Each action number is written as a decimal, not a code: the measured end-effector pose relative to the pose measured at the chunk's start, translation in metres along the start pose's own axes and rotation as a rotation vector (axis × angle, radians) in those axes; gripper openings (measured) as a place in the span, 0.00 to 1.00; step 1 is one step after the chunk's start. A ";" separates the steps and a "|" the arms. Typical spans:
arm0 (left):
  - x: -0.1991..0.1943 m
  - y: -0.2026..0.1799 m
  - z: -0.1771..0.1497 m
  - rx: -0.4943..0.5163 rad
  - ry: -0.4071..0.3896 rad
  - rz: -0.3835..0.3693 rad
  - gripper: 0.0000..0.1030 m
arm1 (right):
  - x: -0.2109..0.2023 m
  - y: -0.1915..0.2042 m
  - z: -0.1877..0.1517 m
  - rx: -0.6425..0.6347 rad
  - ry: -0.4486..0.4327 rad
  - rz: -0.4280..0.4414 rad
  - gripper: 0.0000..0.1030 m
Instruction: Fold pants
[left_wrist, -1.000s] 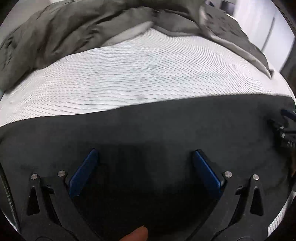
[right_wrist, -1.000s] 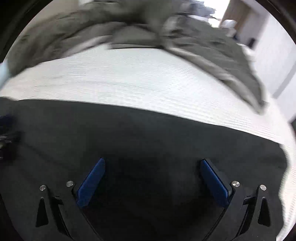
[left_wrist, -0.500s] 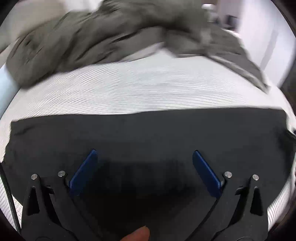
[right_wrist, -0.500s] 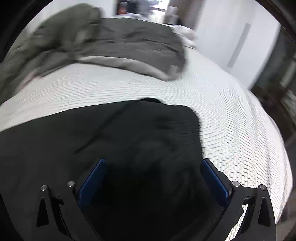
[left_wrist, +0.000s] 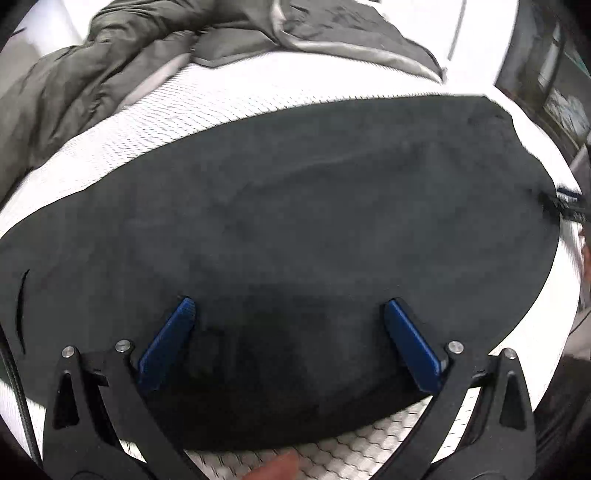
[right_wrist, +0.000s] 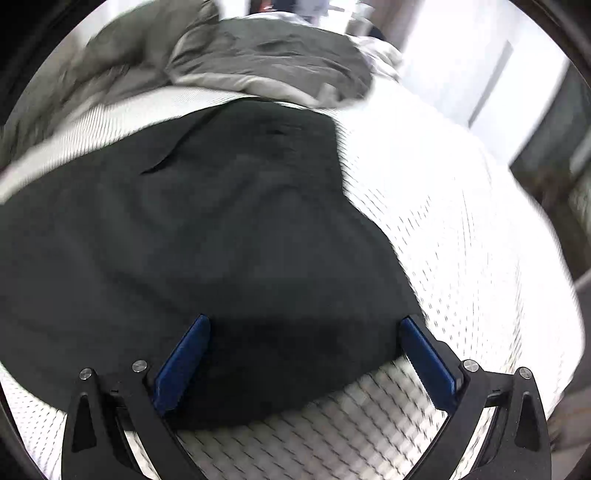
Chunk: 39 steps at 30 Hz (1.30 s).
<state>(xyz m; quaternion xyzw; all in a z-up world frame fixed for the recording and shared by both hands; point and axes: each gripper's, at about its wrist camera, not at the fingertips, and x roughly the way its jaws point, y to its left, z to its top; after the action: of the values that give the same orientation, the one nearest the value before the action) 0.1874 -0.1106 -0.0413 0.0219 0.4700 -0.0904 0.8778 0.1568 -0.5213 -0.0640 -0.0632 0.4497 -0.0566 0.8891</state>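
Black pants (left_wrist: 295, 206) lie spread flat across a white textured mattress (left_wrist: 229, 99). My left gripper (left_wrist: 288, 306) hovers open over the near edge of the fabric, blue pads wide apart, nothing between them. In the right wrist view the same pants (right_wrist: 207, 229) fill the left and middle, with their right end near the mattress's far side. My right gripper (right_wrist: 303, 325) is open above the pants' near right corner, its right pad at the fabric's edge. The right gripper's tip (left_wrist: 569, 206) shows at the far right of the left wrist view.
A rumpled grey duvet (left_wrist: 74, 85) is piled along the back of the bed, seen as a grey duvet (right_wrist: 258, 62) in the right wrist view. Bare mattress (right_wrist: 461, 240) extends to the right of the pants. A fingertip (left_wrist: 273, 469) shows at the bottom edge. Walls and dark furniture stand beyond the bed.
Both grippers have pulled back and up, so the pants' near edge and the mattress below it now show. The right view swung right toward the pants' end. Both stay open.
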 end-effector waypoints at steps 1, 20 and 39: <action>-0.009 -0.006 -0.002 -0.011 -0.027 -0.017 0.99 | -0.004 -0.009 -0.004 0.042 -0.006 0.017 1.00; 0.005 -0.044 -0.011 0.080 -0.006 -0.063 0.99 | 0.052 -0.072 -0.023 0.862 -0.127 0.715 0.31; -0.035 0.106 -0.019 -0.315 -0.093 0.115 0.99 | -0.103 0.233 0.074 -0.193 -0.259 0.898 0.41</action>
<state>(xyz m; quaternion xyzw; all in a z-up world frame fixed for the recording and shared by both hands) 0.1719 0.0005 -0.0280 -0.0933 0.4351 0.0337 0.8949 0.1655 -0.2711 0.0232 0.0486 0.3210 0.3836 0.8646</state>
